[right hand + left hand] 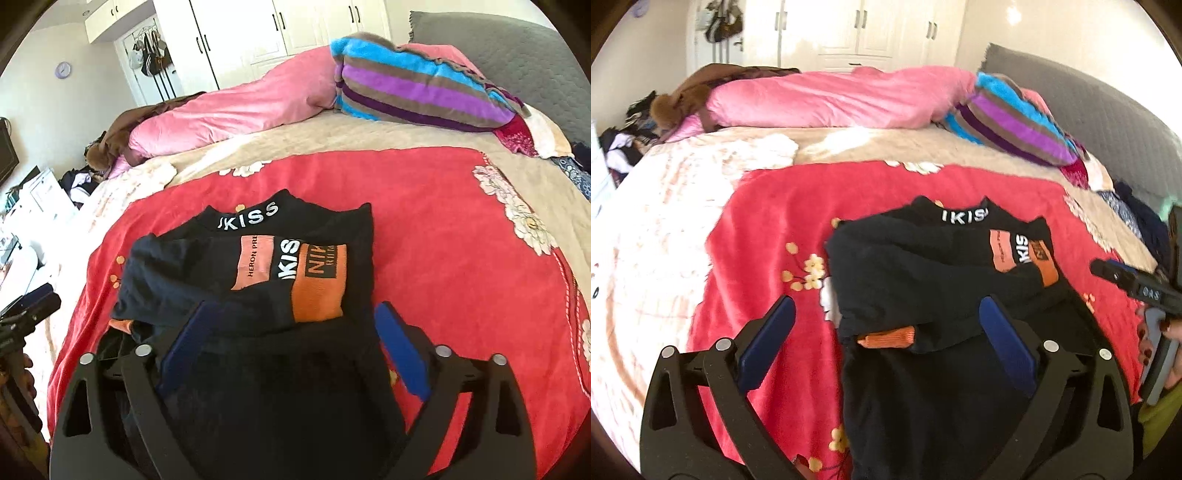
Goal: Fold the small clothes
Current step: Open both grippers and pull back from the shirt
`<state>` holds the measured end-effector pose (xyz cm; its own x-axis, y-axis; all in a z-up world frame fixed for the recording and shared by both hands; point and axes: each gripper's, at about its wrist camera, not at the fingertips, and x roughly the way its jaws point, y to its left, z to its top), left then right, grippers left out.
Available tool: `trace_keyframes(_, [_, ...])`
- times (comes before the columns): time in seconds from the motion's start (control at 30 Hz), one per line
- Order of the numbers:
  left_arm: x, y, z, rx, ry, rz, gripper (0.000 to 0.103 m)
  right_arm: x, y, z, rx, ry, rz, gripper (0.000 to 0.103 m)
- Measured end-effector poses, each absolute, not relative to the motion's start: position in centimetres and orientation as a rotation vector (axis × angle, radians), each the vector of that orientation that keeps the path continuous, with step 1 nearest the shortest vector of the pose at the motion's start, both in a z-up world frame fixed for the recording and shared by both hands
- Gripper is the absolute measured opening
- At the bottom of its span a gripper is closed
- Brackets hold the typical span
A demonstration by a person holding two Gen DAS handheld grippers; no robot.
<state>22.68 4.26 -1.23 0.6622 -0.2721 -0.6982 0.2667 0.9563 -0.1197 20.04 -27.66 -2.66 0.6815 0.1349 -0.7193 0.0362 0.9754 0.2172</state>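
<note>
Black top [258,266] with orange patches and white letters lies partly folded on the red flowered blanket [443,229] on the bed, its sleeves laid across the body. Both grippers hang above its near part. The left gripper [886,317] has its blue pads spread wide and holds nothing. The right gripper [291,321] is also wide open, empty. Behind are a pink duvet [827,99] and a striped pillow [417,88].
</note>
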Motion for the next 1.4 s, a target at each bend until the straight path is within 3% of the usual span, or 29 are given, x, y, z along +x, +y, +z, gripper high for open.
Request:
trace_keyframes(0.93, [13.6,7.6,2.1,-0.022,0.768,-0.214,0.094,9.6,-28.4,1.5,0.159,0.813,0.032,0.093])
trace_keyframes(1.4, [9.3,7.7,0.0,0.034,0.846,-0.207,0.094,4.2,-30.0,-0.8,0.204,0.931,0.01,0.093])
